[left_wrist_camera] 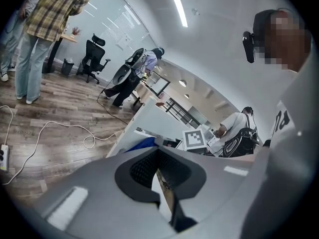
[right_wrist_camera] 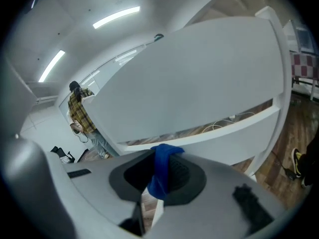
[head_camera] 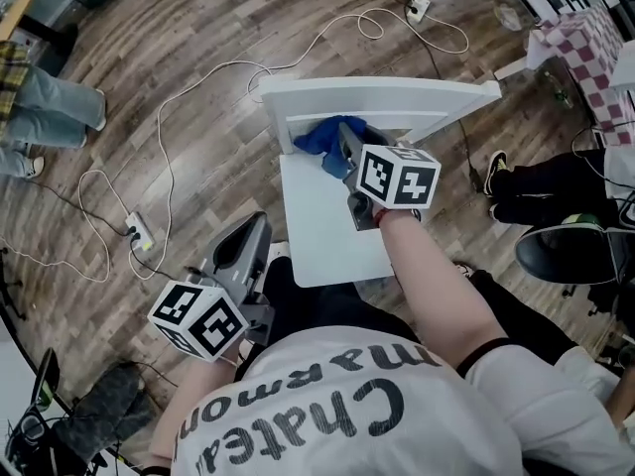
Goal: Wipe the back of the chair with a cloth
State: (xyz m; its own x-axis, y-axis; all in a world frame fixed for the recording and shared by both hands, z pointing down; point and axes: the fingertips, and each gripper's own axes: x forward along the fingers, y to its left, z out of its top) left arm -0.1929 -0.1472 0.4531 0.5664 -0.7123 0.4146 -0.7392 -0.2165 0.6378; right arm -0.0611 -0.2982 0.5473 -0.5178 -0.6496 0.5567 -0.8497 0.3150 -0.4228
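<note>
A white chair stands before me, its back at the far side of the seat. My right gripper is shut on a blue cloth and holds it against the lower part of the back. The right gripper view has the cloth pinched between the jaws, with the chair back and its lower rail close ahead. My left gripper hangs near my body, left of the seat, jaws together with nothing in them. In the left gripper view, the chair back and a bit of cloth show beyond.
White cables and a power strip lie on the wood floor left of the chair. A person in jeans stands at far left. Another seated person's legs are at right, near a checkered cloth.
</note>
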